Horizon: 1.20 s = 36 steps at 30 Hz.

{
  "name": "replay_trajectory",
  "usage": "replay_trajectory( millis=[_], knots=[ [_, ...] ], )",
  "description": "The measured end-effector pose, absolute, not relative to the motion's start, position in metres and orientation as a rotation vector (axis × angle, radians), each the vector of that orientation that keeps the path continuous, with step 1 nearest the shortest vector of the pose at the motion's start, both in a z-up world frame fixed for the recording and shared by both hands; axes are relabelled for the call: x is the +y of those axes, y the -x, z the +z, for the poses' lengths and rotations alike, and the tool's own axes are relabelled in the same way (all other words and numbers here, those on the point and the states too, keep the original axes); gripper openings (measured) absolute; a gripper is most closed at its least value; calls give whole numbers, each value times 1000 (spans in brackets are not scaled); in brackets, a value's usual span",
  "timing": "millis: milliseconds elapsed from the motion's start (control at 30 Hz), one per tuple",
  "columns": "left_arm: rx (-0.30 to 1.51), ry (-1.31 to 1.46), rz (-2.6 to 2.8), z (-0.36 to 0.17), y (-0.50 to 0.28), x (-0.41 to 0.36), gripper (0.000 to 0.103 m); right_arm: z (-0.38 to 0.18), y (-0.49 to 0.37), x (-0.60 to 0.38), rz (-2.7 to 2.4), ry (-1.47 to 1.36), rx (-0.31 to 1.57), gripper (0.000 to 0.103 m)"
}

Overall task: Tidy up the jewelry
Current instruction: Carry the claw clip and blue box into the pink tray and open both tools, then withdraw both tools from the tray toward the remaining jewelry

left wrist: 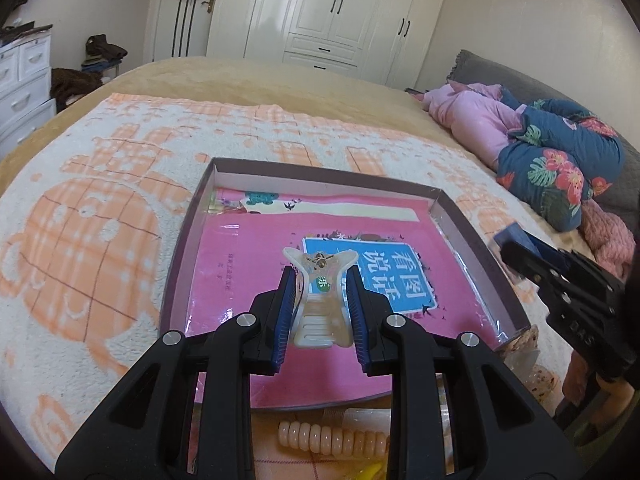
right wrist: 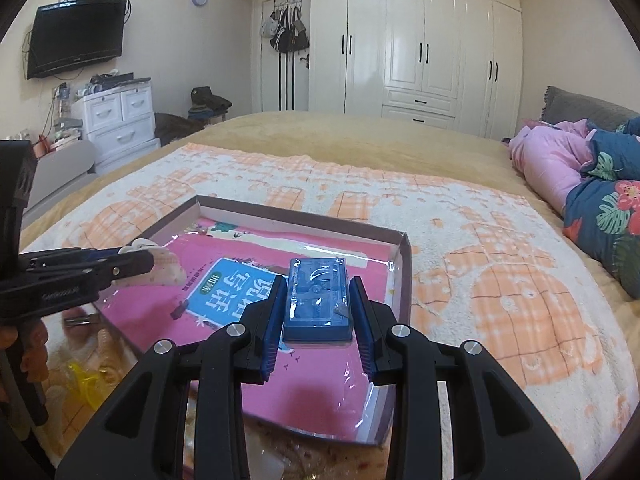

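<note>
My left gripper (left wrist: 320,276) is shut on a cream claw hair clip (left wrist: 320,300) and holds it above the shallow cardboard box (left wrist: 480,248), whose floor is a pink sheet with a blue label. My right gripper (right wrist: 318,284) is shut on a small blue transparent case (right wrist: 318,300) over the box's right part (right wrist: 404,264). In the right wrist view the left gripper (right wrist: 136,262) with the clip (right wrist: 166,266) comes in from the left. In the left wrist view the right gripper (left wrist: 520,252) shows at the right edge.
The box lies on an orange-and-white blanket (left wrist: 100,220) on a bed. A coiled peach hair tie (left wrist: 332,436) and other small items lie near the box's front edge. Pink and floral bedding (left wrist: 540,148) is piled at the right. Wardrobes (right wrist: 420,40) stand behind.
</note>
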State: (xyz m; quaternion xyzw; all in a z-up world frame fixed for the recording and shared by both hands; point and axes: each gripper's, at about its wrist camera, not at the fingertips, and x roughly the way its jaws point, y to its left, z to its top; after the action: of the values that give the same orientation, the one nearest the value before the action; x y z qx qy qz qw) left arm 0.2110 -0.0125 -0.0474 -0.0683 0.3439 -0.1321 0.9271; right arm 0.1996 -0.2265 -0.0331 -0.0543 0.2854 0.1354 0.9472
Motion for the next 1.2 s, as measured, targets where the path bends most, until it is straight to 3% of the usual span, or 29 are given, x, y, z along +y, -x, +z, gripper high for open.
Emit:
replay_trajectory(
  millis=[467,800,933,1067,1200],
  knots=[
    [742,137,-280,-62,-217,-10,19,-69,-225,-232,273,99,731,31],
    [733,159,-254,-59,-212,3,21,-71,-216,-241,252,73,729,32],
    [699,187,-255,-50,-205,11,28,-65,-209,-247,250,52,695,49],
    [654,190,-236,-40,-197,16,30,-55,-198,-251,231,40,635,55],
    [595,196,-230,-24,-185,20,43,-42,-180,-255,210,26,559,65]
  ],
)
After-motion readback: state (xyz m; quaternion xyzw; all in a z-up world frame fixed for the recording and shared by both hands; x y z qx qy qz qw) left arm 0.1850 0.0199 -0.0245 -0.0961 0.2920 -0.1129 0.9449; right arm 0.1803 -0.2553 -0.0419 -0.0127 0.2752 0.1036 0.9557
